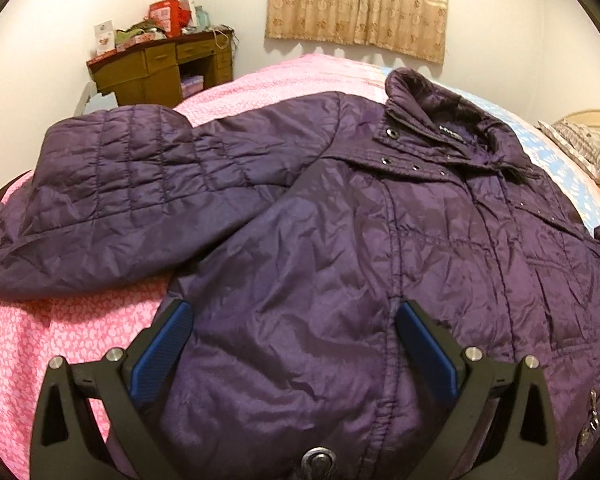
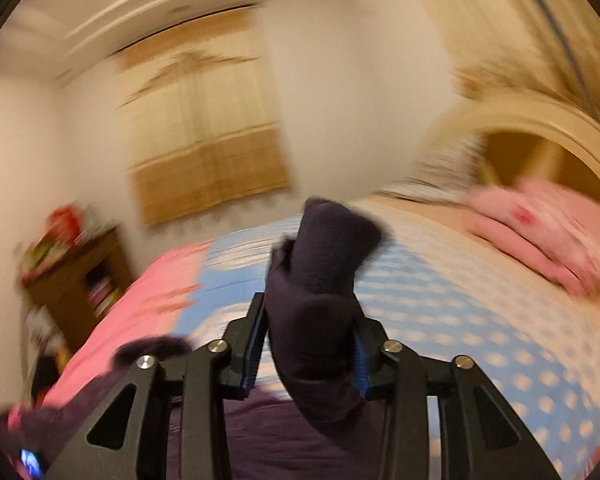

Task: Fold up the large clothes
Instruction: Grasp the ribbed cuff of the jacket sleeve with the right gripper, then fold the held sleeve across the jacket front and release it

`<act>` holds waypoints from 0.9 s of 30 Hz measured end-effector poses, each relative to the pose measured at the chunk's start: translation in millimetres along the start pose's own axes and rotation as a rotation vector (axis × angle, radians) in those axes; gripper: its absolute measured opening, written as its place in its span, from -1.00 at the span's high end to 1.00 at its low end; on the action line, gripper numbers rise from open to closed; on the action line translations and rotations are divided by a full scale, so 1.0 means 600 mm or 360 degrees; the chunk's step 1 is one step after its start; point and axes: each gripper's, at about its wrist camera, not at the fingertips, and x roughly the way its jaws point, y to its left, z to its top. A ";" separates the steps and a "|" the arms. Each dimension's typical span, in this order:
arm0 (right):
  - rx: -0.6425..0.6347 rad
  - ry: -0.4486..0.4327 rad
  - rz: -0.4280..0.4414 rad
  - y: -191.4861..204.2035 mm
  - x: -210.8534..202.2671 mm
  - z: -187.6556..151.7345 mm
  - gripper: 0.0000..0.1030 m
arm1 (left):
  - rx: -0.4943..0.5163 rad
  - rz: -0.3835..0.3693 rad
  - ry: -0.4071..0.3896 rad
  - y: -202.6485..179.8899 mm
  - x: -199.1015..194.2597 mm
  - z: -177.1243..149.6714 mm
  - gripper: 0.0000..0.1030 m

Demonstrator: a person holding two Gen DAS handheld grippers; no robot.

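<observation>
A dark purple quilted jacket [image 1: 340, 220] lies front-up on the bed, collar toward the far right, one sleeve [image 1: 112, 200] stretched out to the left. My left gripper [image 1: 292, 312] hovers open over the jacket's lower body, blue pads [image 1: 168, 344] wide apart with only cloth below them. In the blurred right wrist view my right gripper [image 2: 310, 320] is shut on a bunched part of the jacket [image 2: 320, 280], likely its other sleeve, lifted above the bed. More purple cloth [image 2: 260, 420] hangs below it.
The bed has a pink cover [image 1: 60, 340] on the left and a blue patterned sheet [image 2: 460, 312] toward the head. Pillows [image 2: 548, 232] and a curved headboard [image 2: 540, 128] lie at the right. A cluttered wooden desk [image 1: 160, 68] stands by the far wall under a curtain [image 1: 360, 4].
</observation>
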 end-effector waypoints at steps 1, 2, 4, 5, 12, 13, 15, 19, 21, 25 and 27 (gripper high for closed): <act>-0.0083 0.0021 0.0082 0.056 0.008 -0.004 0.31 | 0.0004 -0.0012 0.0019 0.001 -0.002 0.003 -1.00; -0.0146 0.0043 0.0189 0.112 0.016 -0.012 0.34 | 0.0003 -0.0046 0.0036 0.004 -0.008 0.007 -1.00; -0.0219 0.0091 0.0340 0.196 0.028 -0.036 0.46 | -0.0017 -0.0093 0.0022 0.013 -0.021 0.009 -1.00; -0.0260 0.0121 0.0426 0.246 0.040 -0.055 0.49 | -0.0034 -0.0090 0.0003 0.022 -0.031 0.012 -1.00; -0.0296 0.0411 0.0789 0.456 0.134 -0.209 0.56 | -0.0111 -0.0047 -0.0083 0.092 -0.065 0.025 -1.00; -0.0306 0.0434 0.0806 0.471 0.141 -0.230 0.57 | -0.0122 -0.0034 -0.0095 0.100 -0.068 0.023 -1.00; -0.0284 0.0531 0.0875 0.497 0.174 -0.274 0.57 | -0.0144 0.0000 -0.0110 0.117 -0.067 0.025 -1.00; -0.0303 0.0635 0.0963 0.557 0.206 -0.351 0.60 | -0.0179 0.0044 -0.0109 0.138 -0.052 0.026 -1.00; -0.0328 0.0681 0.1030 0.585 0.209 -0.384 0.60 | -0.0200 0.0048 -0.0095 0.147 -0.044 0.025 -1.00; -0.0261 0.0898 0.1214 0.603 0.223 -0.440 0.60 | -0.0218 0.0043 -0.0054 0.157 -0.030 0.019 -1.00; -0.0170 0.0895 0.1271 0.586 0.206 -0.432 0.60 | -0.0208 0.0022 -0.0062 0.156 -0.031 0.019 -1.00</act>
